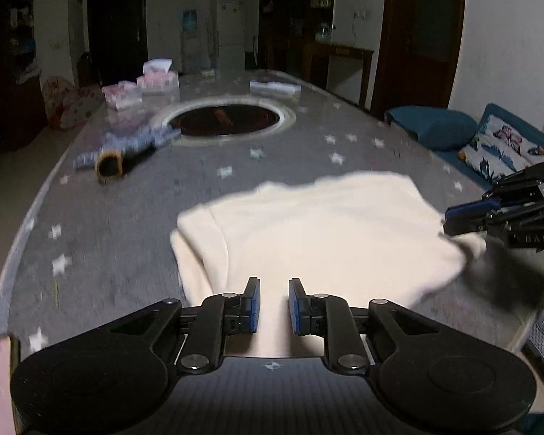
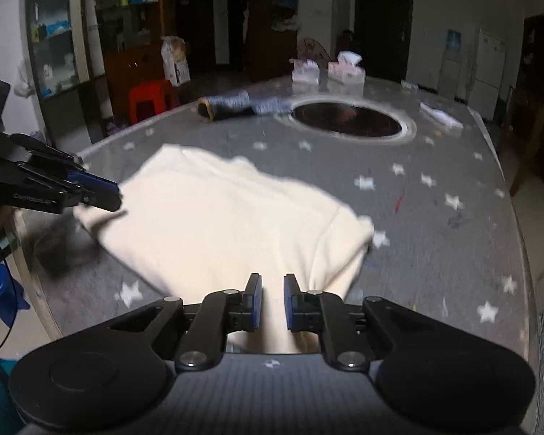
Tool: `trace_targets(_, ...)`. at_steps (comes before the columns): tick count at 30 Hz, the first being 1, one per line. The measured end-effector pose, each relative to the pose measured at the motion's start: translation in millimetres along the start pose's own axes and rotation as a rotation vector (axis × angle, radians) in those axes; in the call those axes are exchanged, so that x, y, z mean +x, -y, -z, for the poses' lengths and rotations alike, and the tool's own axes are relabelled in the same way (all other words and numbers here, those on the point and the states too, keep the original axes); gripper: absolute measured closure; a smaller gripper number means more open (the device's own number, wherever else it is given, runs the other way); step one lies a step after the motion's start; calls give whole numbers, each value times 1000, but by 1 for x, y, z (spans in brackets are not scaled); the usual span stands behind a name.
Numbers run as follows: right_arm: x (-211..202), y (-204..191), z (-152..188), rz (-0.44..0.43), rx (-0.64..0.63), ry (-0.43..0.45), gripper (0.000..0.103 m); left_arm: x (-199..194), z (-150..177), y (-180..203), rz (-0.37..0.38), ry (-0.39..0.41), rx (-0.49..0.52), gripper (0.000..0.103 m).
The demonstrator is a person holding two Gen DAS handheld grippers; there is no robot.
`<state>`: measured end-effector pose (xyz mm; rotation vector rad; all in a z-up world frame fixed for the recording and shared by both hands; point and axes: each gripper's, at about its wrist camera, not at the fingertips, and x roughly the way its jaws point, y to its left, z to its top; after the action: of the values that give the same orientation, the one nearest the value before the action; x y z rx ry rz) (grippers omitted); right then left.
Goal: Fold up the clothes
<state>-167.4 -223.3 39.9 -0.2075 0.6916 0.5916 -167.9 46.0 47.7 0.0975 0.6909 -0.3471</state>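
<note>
A cream garment (image 1: 308,232) lies partly folded on the grey star-patterned table (image 1: 127,217); it also shows in the right wrist view (image 2: 217,217). My left gripper (image 1: 274,302) holds its near edge, with cloth between the narrowly parted pads. My right gripper (image 2: 272,301) grips another edge of the same garment the same way. The right gripper appears at the right of the left wrist view (image 1: 453,217), and the left gripper at the left of the right wrist view (image 2: 108,195). The frames are blurred.
A rolled blue patterned garment (image 1: 127,152) lies further back, also in the right wrist view (image 2: 235,105). A round dark opening (image 1: 228,119) sits in the table's middle. Tissue boxes (image 1: 156,79) stand at the far end. A blue sofa with cushions (image 1: 471,134) is at the right.
</note>
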Motion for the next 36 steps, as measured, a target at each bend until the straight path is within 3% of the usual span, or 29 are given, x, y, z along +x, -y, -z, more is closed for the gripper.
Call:
trace_targets(4,12,-1,-13,-28,-3,27,87,21,-15,-8,8,14,-53,83)
trace_targets(8,38,6,-13,-29,29,-22,87,44,-14,-19,-47,-28,-68,83)
trace_targets(13,40,18,-21,-18,45,-24,86,44,-21,-33,-14,-21,-137,83)
trace_targets(22,93,31,-61,-44,91,-15,86,82,-59,-15,24,-17,-114,83)
trace_targets(26,117,28,-63,-36,83,-37,86,104,-60,-14,-5,-53,-96,83)
trace_targets(31,108,22,-67,-27,55,-23,86,97,-60,-12,5,-35,-86,83)
trace_targets(36,79,-1,-64,-90,-52,-14,85,64,-50,-4,30,2,-35,83)
